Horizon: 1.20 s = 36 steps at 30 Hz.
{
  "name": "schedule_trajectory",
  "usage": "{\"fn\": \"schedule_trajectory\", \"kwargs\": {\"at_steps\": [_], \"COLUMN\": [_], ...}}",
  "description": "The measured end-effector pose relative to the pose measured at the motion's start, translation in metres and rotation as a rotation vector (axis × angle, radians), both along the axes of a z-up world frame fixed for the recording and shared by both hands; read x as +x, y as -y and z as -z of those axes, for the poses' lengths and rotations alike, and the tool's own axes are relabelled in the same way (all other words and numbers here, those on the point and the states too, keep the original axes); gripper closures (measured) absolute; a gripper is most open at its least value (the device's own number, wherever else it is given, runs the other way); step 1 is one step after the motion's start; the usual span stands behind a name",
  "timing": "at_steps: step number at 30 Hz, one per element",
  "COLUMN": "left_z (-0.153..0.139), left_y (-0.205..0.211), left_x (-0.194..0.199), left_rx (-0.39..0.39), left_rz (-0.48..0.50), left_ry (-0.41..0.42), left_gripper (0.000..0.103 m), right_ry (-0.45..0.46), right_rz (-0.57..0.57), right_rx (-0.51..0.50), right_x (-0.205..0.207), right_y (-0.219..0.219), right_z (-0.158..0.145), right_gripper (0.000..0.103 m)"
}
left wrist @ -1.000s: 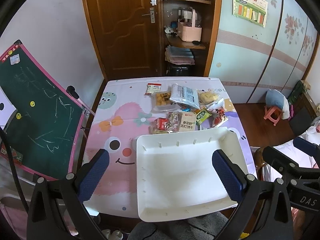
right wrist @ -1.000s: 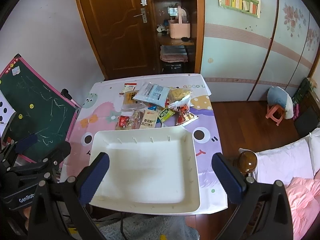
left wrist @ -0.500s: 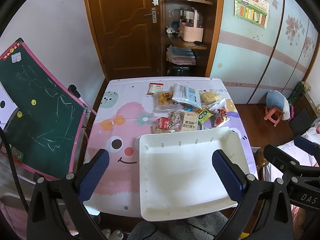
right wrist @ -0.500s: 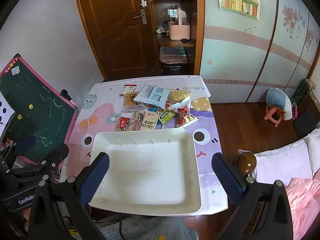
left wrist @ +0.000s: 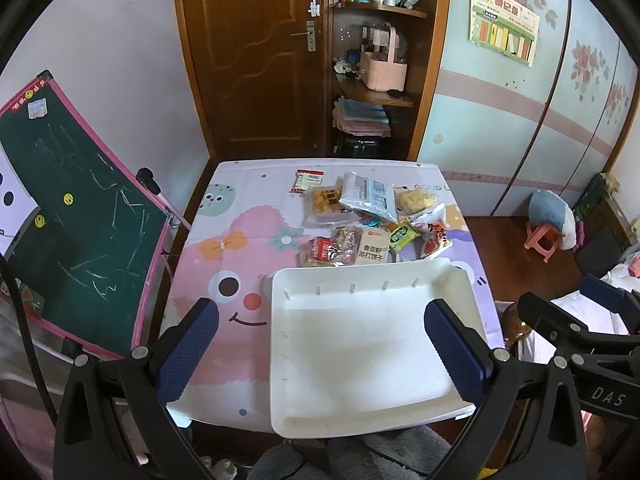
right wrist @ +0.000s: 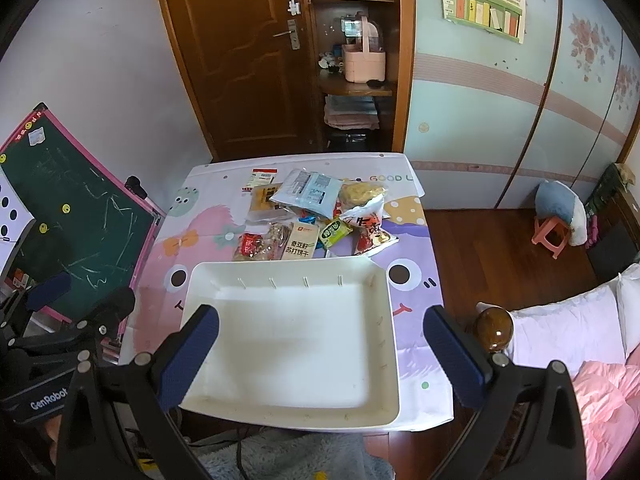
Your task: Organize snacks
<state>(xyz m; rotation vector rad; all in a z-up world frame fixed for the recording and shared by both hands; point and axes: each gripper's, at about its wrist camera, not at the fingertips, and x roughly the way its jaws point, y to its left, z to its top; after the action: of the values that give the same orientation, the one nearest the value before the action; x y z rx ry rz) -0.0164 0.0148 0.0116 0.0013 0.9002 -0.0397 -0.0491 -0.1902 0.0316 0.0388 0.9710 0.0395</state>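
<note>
A: How do the grippers stand?

B: The left gripper (left wrist: 320, 354) hangs above the near edge of the table (left wrist: 224, 248), its blue pads spread wide with nothing between them; the right gripper (right wrist: 316, 354) is the same, jaws far apart, bare, hovering over the tray (right wrist: 224, 280); each shows at the edge of the other's view.

A: And the tray?

B: White, shallow, empty; it sits on the near right part of the table, on the cartoon cloth (left wrist: 240, 224); its near rim slightly overhangs the table's edge.

A: Where are the snacks?

B: All heaped in a pile just beyond the tray's far rim, none inside it; nearest the rim lie a red packet (left wrist: 322, 250), a beige cracker pack (left wrist: 374, 248) beside it, and a small green pack (left wrist: 402, 236) tilted to their right; a red-and-white bag (left wrist: 434, 236) lies at the right end, close to the tray's far right corner.

A: Further back?

B: A clear box of yellow pieces (left wrist: 326, 202); a pale blue pouch (left wrist: 370, 196) resting partly over it; a bag of yellow crisps (left wrist: 414, 200) to the right; a small red-topped sachet (left wrist: 306, 180) alone at the far side, apart from the pile.

A: Around the table?

B: A green chalkboard (left wrist: 76, 232) leans at the left; a brown door (left wrist: 256, 60) stands behind; a pink stool (left wrist: 542, 240) sits on the floor at the right.
</note>
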Motion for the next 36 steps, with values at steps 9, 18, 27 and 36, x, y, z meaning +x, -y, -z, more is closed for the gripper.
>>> {"fn": "schedule_trajectory", "kwargs": {"at_steps": [9,18,27,36], "left_z": [-0.004,-0.015,-0.014,0.003], "left_y": [0.015,0.026,0.023,0.027], "left_x": [-0.007,0.010,0.086,0.213], "left_rx": [-0.012,0.059,0.047,0.002], "left_rz": [-0.018,0.028,0.060,0.175], "left_ry": [0.033,0.022,-0.021,-0.084], "left_gripper": [0.001,0.001,0.001,0.001], "right_ry": [0.028,0.028,0.045,0.006], "right_rz": [-0.034,-0.046,-0.044,-0.060], "right_rx": [-0.013,-0.014,-0.054,-0.075], "right_x": [-0.002,0.017,0.058,0.128], "right_y": [0.015,0.037,0.047,0.053], "right_z": [-0.003,-0.008,-0.008,0.011], "right_gripper": [0.001,0.001,0.001,0.001]}}
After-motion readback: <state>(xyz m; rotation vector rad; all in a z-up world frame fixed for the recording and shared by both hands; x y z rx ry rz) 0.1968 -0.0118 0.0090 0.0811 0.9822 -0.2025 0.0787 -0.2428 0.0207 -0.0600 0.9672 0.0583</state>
